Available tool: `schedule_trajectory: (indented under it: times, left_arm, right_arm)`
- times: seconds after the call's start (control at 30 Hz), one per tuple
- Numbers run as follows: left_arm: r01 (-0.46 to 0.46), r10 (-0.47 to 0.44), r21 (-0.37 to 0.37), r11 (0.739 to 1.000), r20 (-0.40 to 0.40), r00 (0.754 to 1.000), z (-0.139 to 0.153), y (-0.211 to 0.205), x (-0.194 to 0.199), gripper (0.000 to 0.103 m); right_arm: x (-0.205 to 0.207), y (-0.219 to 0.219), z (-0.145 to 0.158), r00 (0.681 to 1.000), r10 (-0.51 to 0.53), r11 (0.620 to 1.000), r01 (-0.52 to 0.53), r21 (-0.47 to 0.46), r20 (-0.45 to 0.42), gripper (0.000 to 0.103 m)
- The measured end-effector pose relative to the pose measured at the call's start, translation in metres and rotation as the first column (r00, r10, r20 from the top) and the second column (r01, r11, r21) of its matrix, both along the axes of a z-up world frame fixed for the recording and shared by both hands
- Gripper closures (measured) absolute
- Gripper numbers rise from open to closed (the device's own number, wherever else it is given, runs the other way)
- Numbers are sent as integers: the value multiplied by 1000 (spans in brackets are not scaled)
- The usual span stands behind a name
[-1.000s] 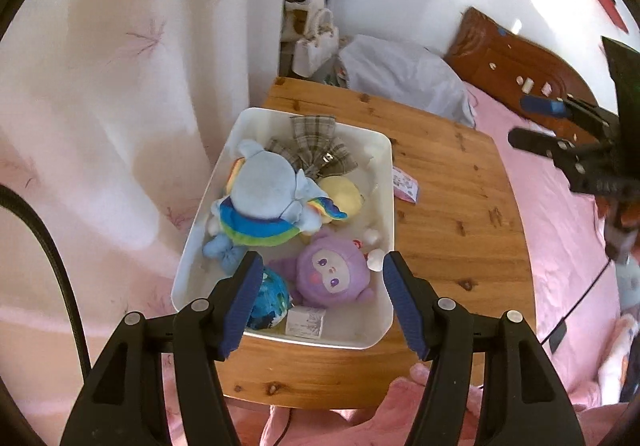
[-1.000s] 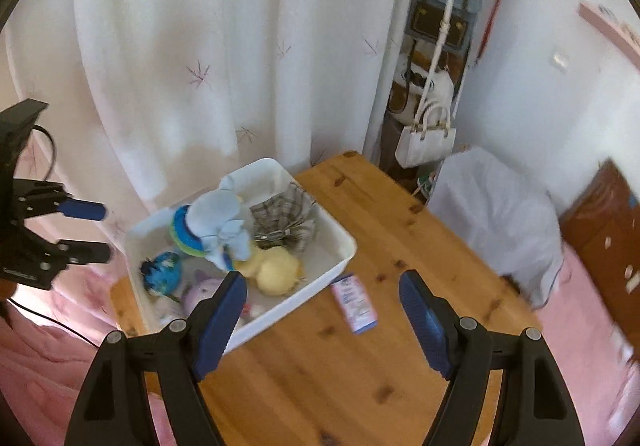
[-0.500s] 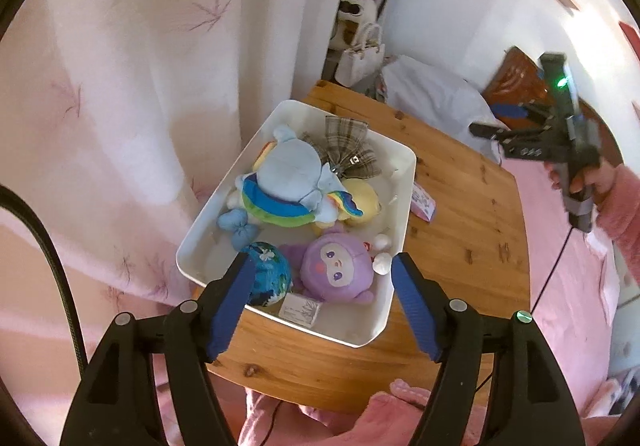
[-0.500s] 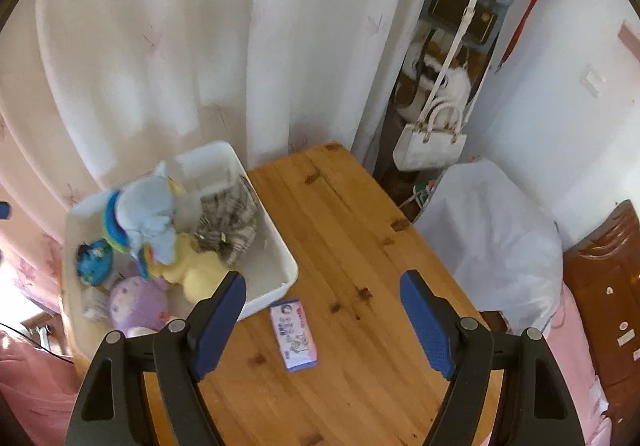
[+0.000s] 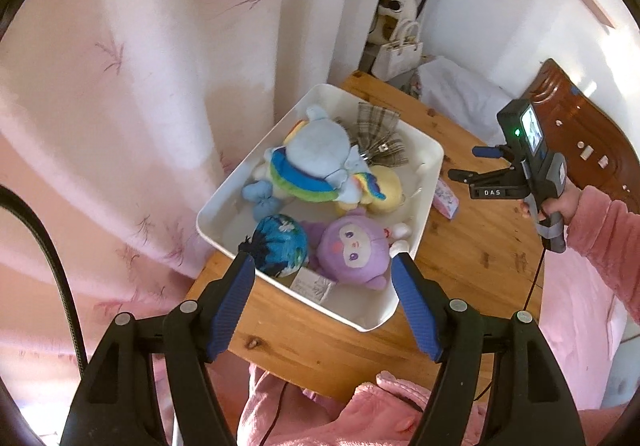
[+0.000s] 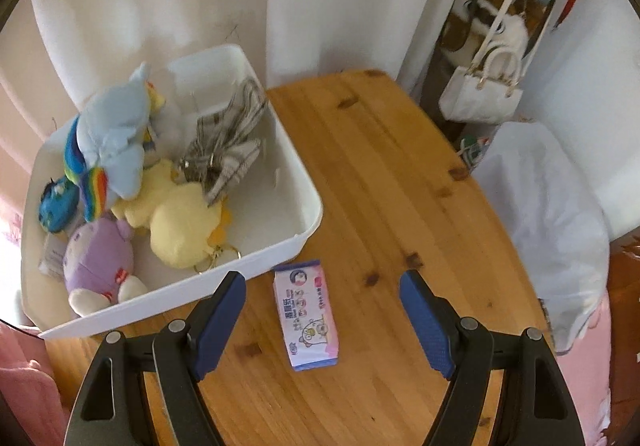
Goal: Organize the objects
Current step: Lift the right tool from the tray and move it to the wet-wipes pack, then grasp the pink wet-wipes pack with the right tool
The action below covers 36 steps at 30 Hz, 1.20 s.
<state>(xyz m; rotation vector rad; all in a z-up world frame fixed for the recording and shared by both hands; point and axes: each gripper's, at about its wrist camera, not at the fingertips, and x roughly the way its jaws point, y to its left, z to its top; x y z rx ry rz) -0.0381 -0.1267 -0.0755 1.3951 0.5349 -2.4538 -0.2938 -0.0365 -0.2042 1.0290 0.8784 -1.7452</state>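
Note:
A white bin (image 5: 224, 242) on the wooden table (image 6: 380, 165) holds a blue rainbow plush (image 5: 320, 161), a purple plush (image 5: 354, 246), a yellow plush (image 6: 180, 221), a plaid cloth (image 6: 228, 141) and a blue round toy (image 5: 280, 244). My left gripper (image 5: 323, 258) hangs open above the bin's near end, holding nothing. A pink-and-white wipes pack (image 6: 306, 320) lies flat on the table beside the bin wall (image 6: 180, 294). My right gripper (image 6: 322, 277) is open above that pack, apart from it. The left wrist view shows the right gripper (image 5: 464, 162) over the pack (image 5: 446, 199).
A pale curtain (image 5: 160, 85) hangs close behind the bin. A white handbag (image 6: 480, 93) and a white covered bundle (image 6: 548, 205) stand past the table's far end. A pink bed (image 5: 576, 306) and dark wooden headboard (image 5: 580, 133) lie right of the table. A pink sleeve (image 5: 608, 230) holds the right gripper.
The right gripper has dropped toward the table, and the wipes pack now lies between its fingers in view. The left gripper's jaws have widened and its view has rolled over the bin.

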Motion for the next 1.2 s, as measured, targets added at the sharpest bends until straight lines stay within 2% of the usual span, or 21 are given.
schedule_trajectory:
  times: [0.27, 0.57, 0.87, 0.97, 1.2]
  left_arm:
    - [-66, 66, -13, 998, 30, 997, -1, 0, 10, 29]
    - [-87, 89, -29, 996, 46, 995, -2, 6, 16, 29]
    - [-91, 93, -32, 995, 64, 994, -4, 9, 16, 29]
    - [-94, 96, -31, 995, 68, 993, -4, 9, 16, 29]
    - [-70, 73, -50, 996, 78, 994, -3, 12, 12, 29]
  right_arm:
    - [-5, 0, -33, 1000, -2, 999, 1, 54, 23, 23]
    - [-3, 1, -57, 999, -13, 995, 9, 101, 32, 24]
    - [5, 6, -71, 999, -12, 992, 7, 129, 38, 40]
    - [8, 11, -75, 999, -12, 989, 5, 145, 49, 50]
    - [13, 25, -76, 997, -53, 990, 44, 136, 63, 55]
